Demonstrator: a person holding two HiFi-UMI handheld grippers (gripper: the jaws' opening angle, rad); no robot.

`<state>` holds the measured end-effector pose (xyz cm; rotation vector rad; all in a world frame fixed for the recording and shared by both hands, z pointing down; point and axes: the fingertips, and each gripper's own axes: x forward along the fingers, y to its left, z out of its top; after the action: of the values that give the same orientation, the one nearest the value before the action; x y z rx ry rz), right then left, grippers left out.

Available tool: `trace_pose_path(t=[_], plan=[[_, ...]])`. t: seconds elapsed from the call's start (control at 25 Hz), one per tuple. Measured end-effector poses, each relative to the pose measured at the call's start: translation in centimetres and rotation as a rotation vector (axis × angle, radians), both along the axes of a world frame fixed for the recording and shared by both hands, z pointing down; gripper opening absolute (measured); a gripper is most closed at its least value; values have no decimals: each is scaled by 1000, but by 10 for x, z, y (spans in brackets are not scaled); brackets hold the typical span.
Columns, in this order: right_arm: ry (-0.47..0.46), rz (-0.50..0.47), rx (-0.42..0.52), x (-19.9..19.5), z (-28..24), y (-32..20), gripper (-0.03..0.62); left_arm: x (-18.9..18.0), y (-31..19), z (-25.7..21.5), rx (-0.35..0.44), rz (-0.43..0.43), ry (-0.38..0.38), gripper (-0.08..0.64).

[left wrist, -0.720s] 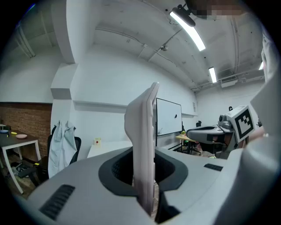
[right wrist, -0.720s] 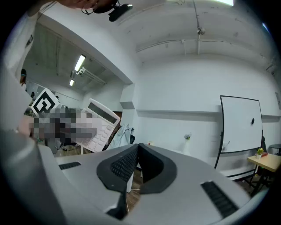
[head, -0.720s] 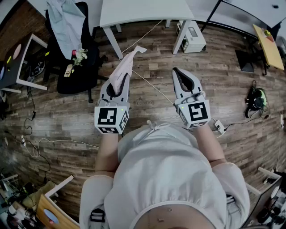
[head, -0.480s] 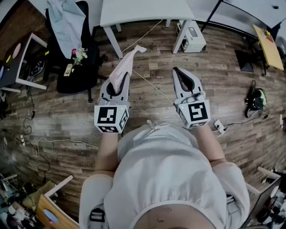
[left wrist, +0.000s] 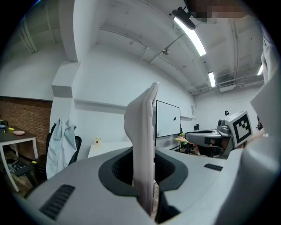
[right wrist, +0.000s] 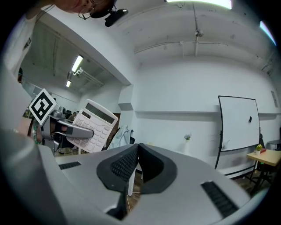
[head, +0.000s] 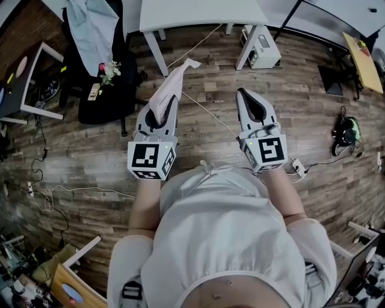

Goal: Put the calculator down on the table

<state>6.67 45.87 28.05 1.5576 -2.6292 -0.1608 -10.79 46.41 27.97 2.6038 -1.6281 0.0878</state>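
Observation:
A white calculator (head: 168,89) sticks out forward from my left gripper (head: 162,103), which is shut on its near end and holds it over the wooden floor. It stands edge-on in the left gripper view, the calculator (left wrist: 142,140) clamped between the jaws. The right gripper view shows the calculator's (right wrist: 91,126) keys and display from the side. My right gripper (head: 243,94) is shut with nothing in it, level beside the left; its jaws meet at the right gripper's (right wrist: 137,148) tip. The white table (head: 198,13) stands ahead of both grippers.
A black office chair (head: 99,90) draped with a light garment stands at the left. A white box (head: 262,49) sits under the table by its right leg. A cable (head: 204,111) runs across the floor between the grippers. Headphones (head: 346,132) lie on the floor at the right.
The whole view has slid slightly. Both grippers keep their pose, and the calculator stays clamped in the left one.

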Motion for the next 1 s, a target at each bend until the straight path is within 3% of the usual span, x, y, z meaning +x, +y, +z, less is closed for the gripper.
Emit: trace_pose_path(t=[0.44,0.76,1.0], plan=[[3,-18,-48,-34,23,-35,6,-36,-36,24,-82,14,39,81],[-28,-104,-86,-38,37,-137,6,-37,-119,37,-109,-38,18,81],[-17,-165,-95,-24,32,-240,6,-17,-219,37,-134,-60,41,81]])
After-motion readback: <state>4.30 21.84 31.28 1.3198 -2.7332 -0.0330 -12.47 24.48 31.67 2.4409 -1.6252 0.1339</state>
